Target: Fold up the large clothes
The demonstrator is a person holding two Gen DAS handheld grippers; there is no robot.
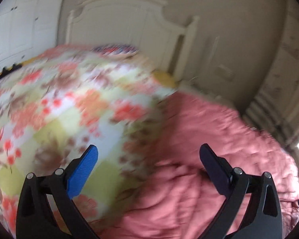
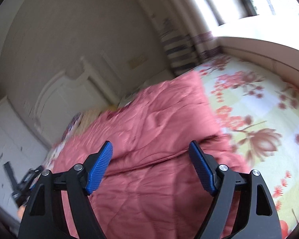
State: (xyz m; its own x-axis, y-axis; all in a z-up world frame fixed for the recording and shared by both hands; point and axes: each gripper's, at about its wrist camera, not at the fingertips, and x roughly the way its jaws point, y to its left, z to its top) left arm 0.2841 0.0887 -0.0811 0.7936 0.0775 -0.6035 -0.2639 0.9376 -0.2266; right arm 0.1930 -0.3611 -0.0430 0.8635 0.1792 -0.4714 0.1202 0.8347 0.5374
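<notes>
A: Both wrist views are smeared by motion. Left gripper [image 1: 148,154] is spread wide, nothing held. Right gripper [image 2: 150,150] likewise wide and empty.

B: Where is the item located?

A: The pink quilt [image 2: 155,139] is laid on the floral bedsheet [image 2: 259,109], toward the headboard [image 1: 127,25] side. A fold line is seen across it just beyond the right gripper. In the left view the quilt [image 1: 209,149] is under the right-hand pad, and the bedsheet [image 1: 59,103] is under the left-hand pad [image 1: 83,173].

B: Risks?

A: Judged from this: the sheet could be pinched along with the quilt edge, since both are soft and layered at the boundary. Only the top layer of the thick fold could be caught, so the fold would be dragged open. The edge location could be misjudged given the blur.

B: Mitigation?

A: Both grips should be confirmed on quilt only before any lift.
</notes>
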